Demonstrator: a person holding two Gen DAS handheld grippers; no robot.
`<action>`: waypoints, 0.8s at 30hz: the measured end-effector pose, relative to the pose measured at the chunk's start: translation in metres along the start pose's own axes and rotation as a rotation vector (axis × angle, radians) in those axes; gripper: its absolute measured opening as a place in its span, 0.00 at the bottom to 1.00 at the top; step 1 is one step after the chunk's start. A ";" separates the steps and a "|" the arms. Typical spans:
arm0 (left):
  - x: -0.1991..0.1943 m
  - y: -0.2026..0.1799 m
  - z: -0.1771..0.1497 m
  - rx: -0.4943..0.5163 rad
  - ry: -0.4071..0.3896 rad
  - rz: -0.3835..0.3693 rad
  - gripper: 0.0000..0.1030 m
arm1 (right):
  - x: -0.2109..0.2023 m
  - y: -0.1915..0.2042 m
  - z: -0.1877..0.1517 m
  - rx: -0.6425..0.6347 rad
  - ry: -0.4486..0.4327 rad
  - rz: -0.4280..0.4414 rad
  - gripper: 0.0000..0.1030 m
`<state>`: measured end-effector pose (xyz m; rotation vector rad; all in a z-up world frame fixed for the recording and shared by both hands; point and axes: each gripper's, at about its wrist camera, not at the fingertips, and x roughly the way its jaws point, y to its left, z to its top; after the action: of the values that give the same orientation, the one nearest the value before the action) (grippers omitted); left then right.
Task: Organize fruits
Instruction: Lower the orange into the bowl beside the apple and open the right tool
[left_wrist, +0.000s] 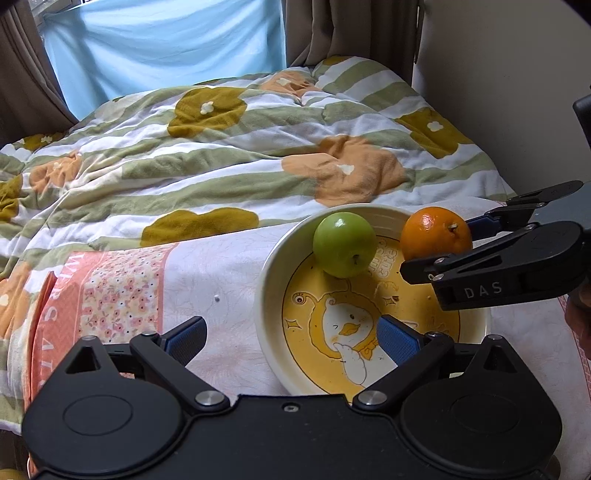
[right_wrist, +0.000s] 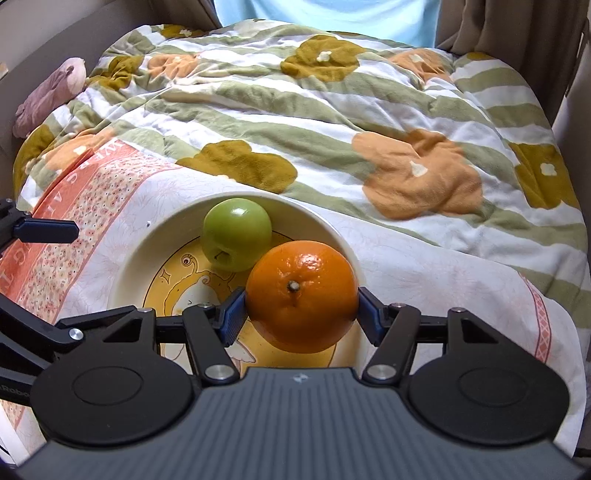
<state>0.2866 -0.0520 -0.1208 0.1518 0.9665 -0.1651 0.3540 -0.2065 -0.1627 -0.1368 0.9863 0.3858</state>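
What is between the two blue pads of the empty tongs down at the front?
Nothing is gripped there. In the left wrist view, the left tongs stand wide open, and between the pads show only bedcloth and the plate's rim.

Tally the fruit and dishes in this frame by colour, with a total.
Green apple: 1, in the plate
Orange: 1, gripped by the right gripper above the plate
Cream and yellow plate: 1
Total: 3
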 end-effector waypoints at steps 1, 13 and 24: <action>0.000 0.002 -0.001 -0.006 0.001 0.003 0.97 | 0.004 0.002 0.000 -0.009 0.001 -0.007 0.75; -0.003 0.009 -0.003 -0.055 0.007 0.020 0.97 | 0.012 0.024 -0.006 -0.189 -0.070 -0.101 1.00; -0.025 0.010 -0.007 -0.080 -0.021 0.037 0.97 | -0.021 0.013 -0.012 -0.143 -0.115 -0.085 1.00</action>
<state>0.2692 -0.0392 -0.1038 0.0941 0.9473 -0.0934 0.3295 -0.2034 -0.1514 -0.2821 0.8362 0.3815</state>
